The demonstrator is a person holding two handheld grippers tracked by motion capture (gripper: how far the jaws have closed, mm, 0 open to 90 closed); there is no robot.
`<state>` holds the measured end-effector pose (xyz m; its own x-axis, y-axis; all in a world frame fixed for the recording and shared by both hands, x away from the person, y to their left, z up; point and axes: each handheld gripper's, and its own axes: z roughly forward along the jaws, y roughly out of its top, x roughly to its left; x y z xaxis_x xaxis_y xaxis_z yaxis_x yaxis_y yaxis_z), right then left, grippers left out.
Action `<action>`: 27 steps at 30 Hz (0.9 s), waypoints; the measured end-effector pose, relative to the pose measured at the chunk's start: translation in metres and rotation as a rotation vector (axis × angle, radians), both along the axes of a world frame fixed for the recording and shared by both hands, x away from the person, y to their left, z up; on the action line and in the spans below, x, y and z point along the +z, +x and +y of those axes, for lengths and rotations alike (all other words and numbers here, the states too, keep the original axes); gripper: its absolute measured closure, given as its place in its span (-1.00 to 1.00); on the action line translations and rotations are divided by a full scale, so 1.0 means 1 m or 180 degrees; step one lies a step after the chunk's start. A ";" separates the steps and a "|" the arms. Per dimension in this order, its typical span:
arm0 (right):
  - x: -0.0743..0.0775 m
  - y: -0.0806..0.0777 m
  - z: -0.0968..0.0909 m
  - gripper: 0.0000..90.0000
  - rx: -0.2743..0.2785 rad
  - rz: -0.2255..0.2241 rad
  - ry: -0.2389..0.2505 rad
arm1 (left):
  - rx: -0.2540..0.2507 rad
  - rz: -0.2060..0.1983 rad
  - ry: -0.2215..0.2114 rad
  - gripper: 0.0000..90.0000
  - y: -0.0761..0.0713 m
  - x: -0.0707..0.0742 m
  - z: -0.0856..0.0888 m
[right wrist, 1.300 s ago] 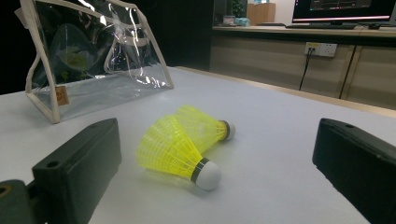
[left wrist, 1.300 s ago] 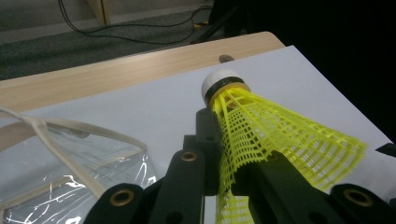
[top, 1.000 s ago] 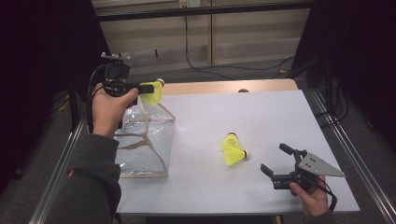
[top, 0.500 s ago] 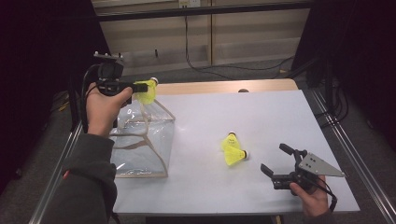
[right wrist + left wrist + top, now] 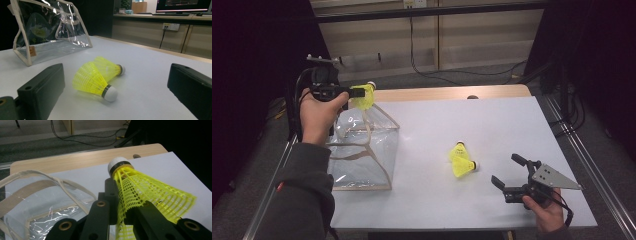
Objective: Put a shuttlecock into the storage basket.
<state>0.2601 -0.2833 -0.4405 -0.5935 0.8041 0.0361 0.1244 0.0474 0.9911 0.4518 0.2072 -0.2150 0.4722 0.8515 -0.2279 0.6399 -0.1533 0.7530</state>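
shuttlecock (image 5: pixel 150 195) skirt base hidden between jaws, bag (image 5: pixel 37 202) cut off

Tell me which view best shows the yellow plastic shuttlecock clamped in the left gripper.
Left gripper view: the yellow plastic shuttlecock sits close up, mesh skirt pinched between the black jaws, white cork clear. In the high view it is small, held above the clear plastic bag.

the clear plastic bag with tan straps (image 5: pixel 362 150) stands at the white table's (image 5: pixel 492 125) left edge; two yellow mesh shuttlecocks (image 5: pixel 462 161) lie right of it, seemingly touching, well apart from the bag.
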 end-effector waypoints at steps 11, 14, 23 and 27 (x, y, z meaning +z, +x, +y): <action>0.000 0.000 0.000 -0.98 0.0001 -0.0001 -0.0001 | 0.0071 -0.0015 0.0045 0.91 0.003 -0.002 0.009; 0.000 0.000 0.000 -0.98 -0.0003 0.0000 -0.0005 | 0.0094 -0.0006 0.0074 0.91 0.004 -0.002 0.011; 0.000 0.000 0.000 -0.98 0.0001 -0.0001 0.0001 | 0.0165 0.0006 0.0112 0.91 0.005 -0.005 0.017; 0.000 0.000 0.000 -0.98 -0.0006 0.0000 -0.0008 | 0.0193 0.0017 0.0139 0.91 0.006 -0.007 0.019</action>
